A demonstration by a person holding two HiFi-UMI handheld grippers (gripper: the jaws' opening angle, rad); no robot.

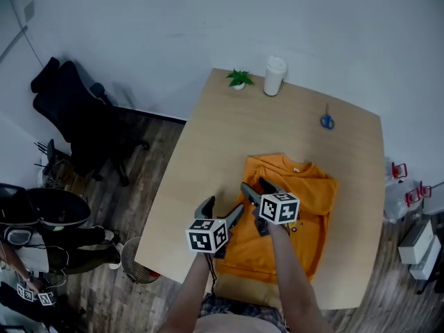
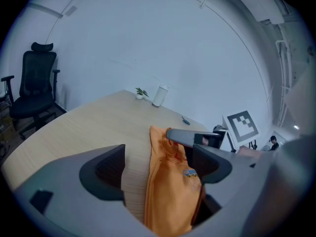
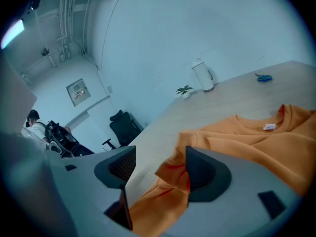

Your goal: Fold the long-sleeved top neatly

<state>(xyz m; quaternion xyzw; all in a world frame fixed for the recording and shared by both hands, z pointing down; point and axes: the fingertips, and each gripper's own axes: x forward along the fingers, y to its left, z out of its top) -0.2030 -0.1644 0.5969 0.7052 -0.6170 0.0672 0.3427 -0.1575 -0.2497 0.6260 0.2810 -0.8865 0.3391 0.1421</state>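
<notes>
You're holding left gripper (image 1: 222, 208) wide open, empty, over edge of orange long-sleeved fabric top (image 1: 316, 200); right gripper (image 1: 255, 186) half-open, straddling bunched fold, not pinching.

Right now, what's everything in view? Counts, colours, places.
top: 1, orange, partly folded, near half of the table
table: 1, light wood, centre
potted plant: 1, green, far table edge
cup: 1, white, right beside the plant
scissors: 1, blue handles, far right of the table
office chair: 1, black, floor left of the table
bin: 1, wire, floor by the table's near-left corner
left gripper: 1, grey, open, at the top's left edge
right gripper: 1, grey, open, fabric between its jaws
</notes>
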